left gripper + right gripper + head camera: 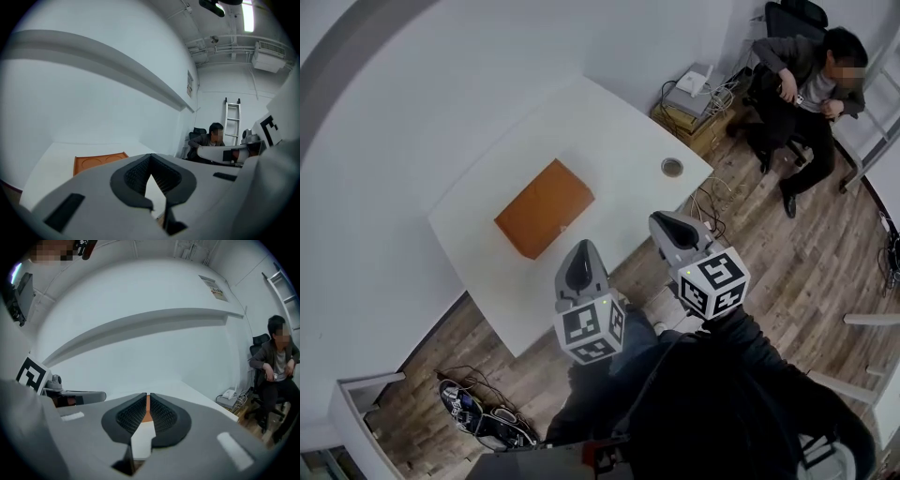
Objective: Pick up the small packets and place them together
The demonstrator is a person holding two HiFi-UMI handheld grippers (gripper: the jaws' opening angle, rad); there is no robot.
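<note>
While both hang at the near edge of the white surface [609,131], left tool [579,249] and right tool [662,219] are clenched, jaws together, gripping nothing; orange tray [546,206] lies apart.

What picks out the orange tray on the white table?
Start at the large white table. Near its middle lies a flat rectangular orange tray. It is the only coloured item there; its sole neighbour is a small round grey ring near one corner.

White rectangular table [609,131], bearing near its middle a flat orange rectangular tray [545,206] with shallow round recesses; well apart from the tray, by the far right corner, a small round grey dish [672,168].
</note>
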